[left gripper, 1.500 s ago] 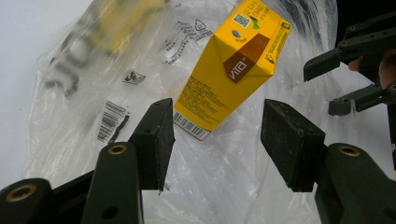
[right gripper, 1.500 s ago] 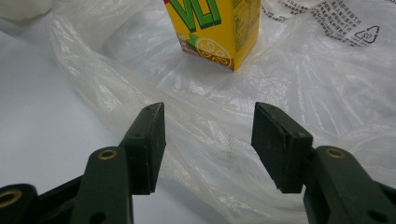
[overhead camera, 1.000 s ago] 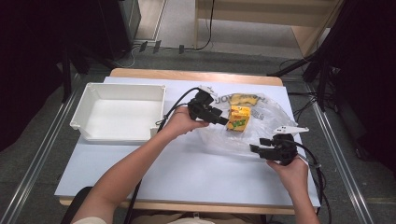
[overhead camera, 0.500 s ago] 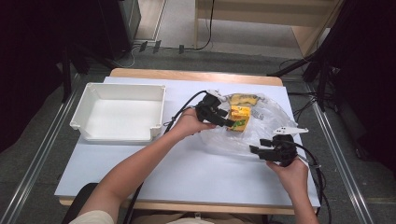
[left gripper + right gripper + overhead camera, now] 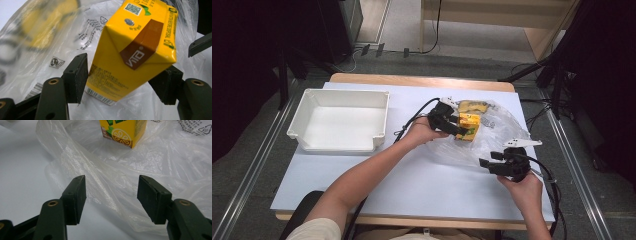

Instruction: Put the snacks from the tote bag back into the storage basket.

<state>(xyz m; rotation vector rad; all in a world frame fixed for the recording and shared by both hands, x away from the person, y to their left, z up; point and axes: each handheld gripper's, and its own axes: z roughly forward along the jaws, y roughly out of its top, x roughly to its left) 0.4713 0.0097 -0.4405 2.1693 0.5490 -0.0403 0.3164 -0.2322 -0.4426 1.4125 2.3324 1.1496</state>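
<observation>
**Jaws astride the carton, bag loose around it**

Jaws on my left gripper (image 5: 125,82) are standing wide apart and have just been opening, with the yellow drink carton (image 5: 135,50) sitting between them. Its left pad is lying just beside the carton's side with a thin gap showing; whether the right pad is touching, I cannot tell, since the carton's corner is covering it. I am reading that as no clamp.

Jaws on my right gripper (image 5: 111,197) are also standing apart. A fold of the clear plastic bag (image 5: 105,177) is running between them, and neither pad is pressing on it.

From the high view, the carton (image 5: 469,126) is lying on the bag (image 5: 492,142), right of the table's middle and toward the far edge. My left gripper (image 5: 451,124) is coming at it from the left, and my right gripper (image 5: 492,164) is hovering at the bag's near edge, well apart from the carton.

Around the work:
- A second yellow packet (image 5: 473,105) is lying under the film just behind the carton.
- Crumpled film is rising around the carton's far and right sides, crowding the left gripper's right jaw.
- A white tray (image 5: 337,95) is sitting at the table's left, well apart from the bag.
- Cable (image 5: 412,120) is trailing from the left gripper across the light table (image 5: 362,180).
</observation>
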